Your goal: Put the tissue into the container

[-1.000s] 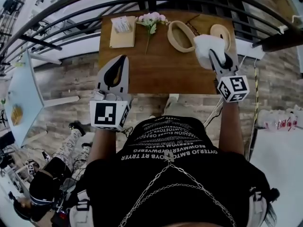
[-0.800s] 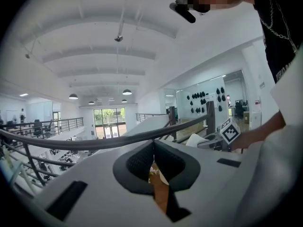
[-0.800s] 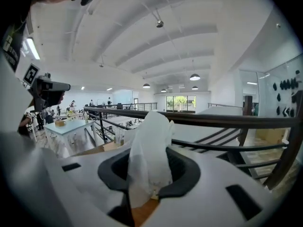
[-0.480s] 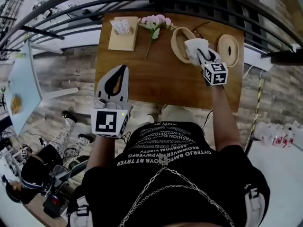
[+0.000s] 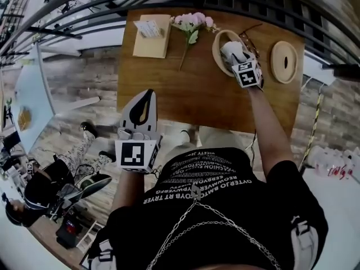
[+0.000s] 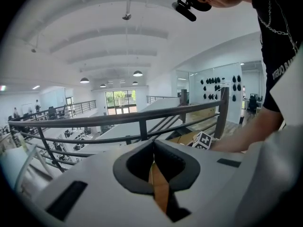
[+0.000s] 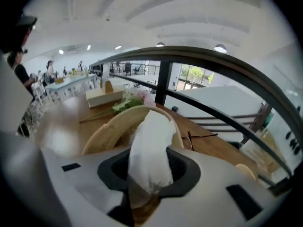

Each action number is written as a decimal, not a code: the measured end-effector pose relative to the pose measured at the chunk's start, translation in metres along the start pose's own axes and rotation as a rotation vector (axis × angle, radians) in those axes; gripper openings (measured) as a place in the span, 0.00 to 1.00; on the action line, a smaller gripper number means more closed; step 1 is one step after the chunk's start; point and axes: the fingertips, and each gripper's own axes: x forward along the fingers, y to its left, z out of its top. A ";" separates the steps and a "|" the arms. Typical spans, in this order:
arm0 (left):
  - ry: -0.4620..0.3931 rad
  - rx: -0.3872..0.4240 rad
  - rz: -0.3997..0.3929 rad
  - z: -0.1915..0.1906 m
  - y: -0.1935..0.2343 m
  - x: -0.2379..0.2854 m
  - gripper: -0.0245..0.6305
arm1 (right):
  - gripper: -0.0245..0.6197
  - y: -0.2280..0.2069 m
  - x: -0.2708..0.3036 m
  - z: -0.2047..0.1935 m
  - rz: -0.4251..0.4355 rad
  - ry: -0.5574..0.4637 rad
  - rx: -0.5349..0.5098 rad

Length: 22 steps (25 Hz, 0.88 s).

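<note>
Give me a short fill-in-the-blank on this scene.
The right tongs grip a white ___. It hangs over the oval ___. The left tongs are ___ and empty. The round lid lies on the container's ___ side.
Missing: tissue; container; shut; right.

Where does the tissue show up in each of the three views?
Head view: tissue at upper right, over the oval wooden container.
Left gripper view: not in it.
Right gripper view: tissue at centre, clamped between the jaws, with the oval wooden container just behind it.
Shared landmark: the container's tan rim, seen in the head view and the right gripper view.
</note>
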 end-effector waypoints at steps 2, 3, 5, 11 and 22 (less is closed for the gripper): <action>0.013 -0.014 -0.005 -0.008 -0.001 0.002 0.08 | 0.24 0.004 0.006 -0.002 -0.014 0.040 -0.073; 0.016 -0.019 -0.008 -0.010 -0.002 0.002 0.08 | 0.25 0.005 0.006 -0.002 -0.004 0.041 -0.076; 0.023 -0.025 -0.009 -0.012 -0.002 0.001 0.08 | 0.38 0.008 0.004 -0.001 0.038 0.028 -0.027; -0.014 -0.015 -0.015 -0.012 0.000 -0.014 0.08 | 0.56 -0.003 -0.018 -0.011 0.040 -0.020 0.070; -0.098 0.024 -0.005 0.007 0.018 -0.059 0.08 | 0.06 0.003 -0.173 0.048 -0.146 -0.268 0.032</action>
